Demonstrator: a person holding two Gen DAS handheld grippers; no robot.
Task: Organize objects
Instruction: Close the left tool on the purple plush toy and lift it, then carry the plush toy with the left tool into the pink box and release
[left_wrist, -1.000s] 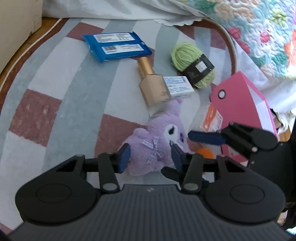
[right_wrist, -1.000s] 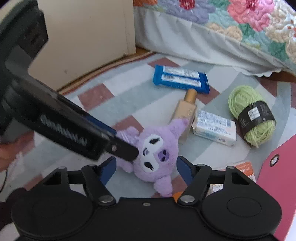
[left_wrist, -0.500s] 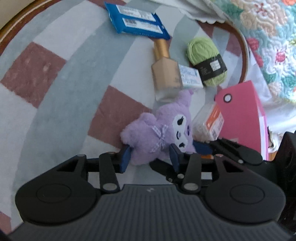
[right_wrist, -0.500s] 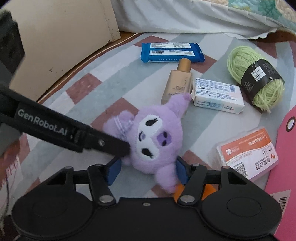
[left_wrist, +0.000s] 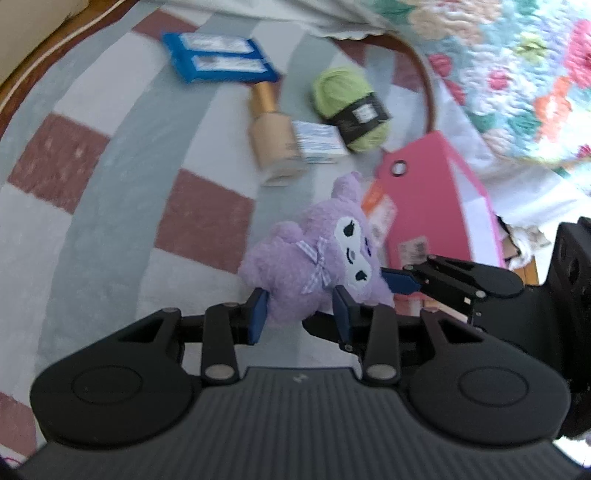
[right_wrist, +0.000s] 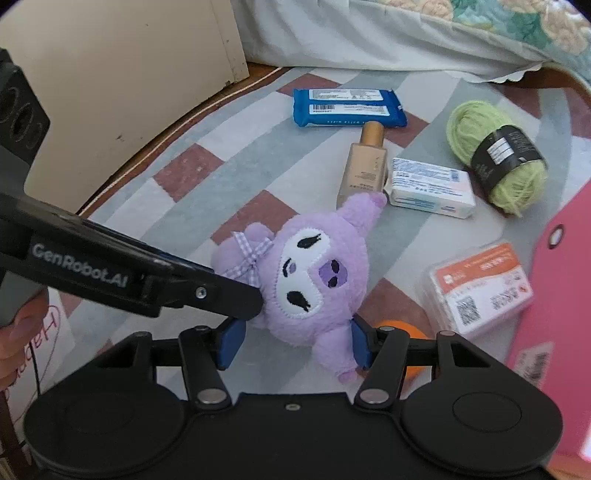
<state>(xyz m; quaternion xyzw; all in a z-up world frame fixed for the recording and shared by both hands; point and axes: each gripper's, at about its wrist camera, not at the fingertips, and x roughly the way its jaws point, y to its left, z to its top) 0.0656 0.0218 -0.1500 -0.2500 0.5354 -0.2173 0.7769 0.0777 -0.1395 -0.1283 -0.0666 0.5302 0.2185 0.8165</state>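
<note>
A purple plush toy with a white face lies on the patterned rug. My left gripper has its blue pads pressed into the plush's body from both sides, and its jaws are closing. In the right wrist view one of its fingers crosses in from the left onto the plush. My right gripper straddles the plush's lower end, and its jaws are closing too. Its right pad touches the plush's leg. A sliver of rug shows at its left pad.
Beyond the plush lie a blue wipes pack, a beige bottle, a white box and green yarn. An orange-labelled box, an orange ball and a pink bag sit right. A cabinet stands left.
Both pairs of jaws have narrowed around the plush. The left pads, earlier just short of it, now squeeze its body. Both views have shifted, and the plush sits nearer the pink bag.
</note>
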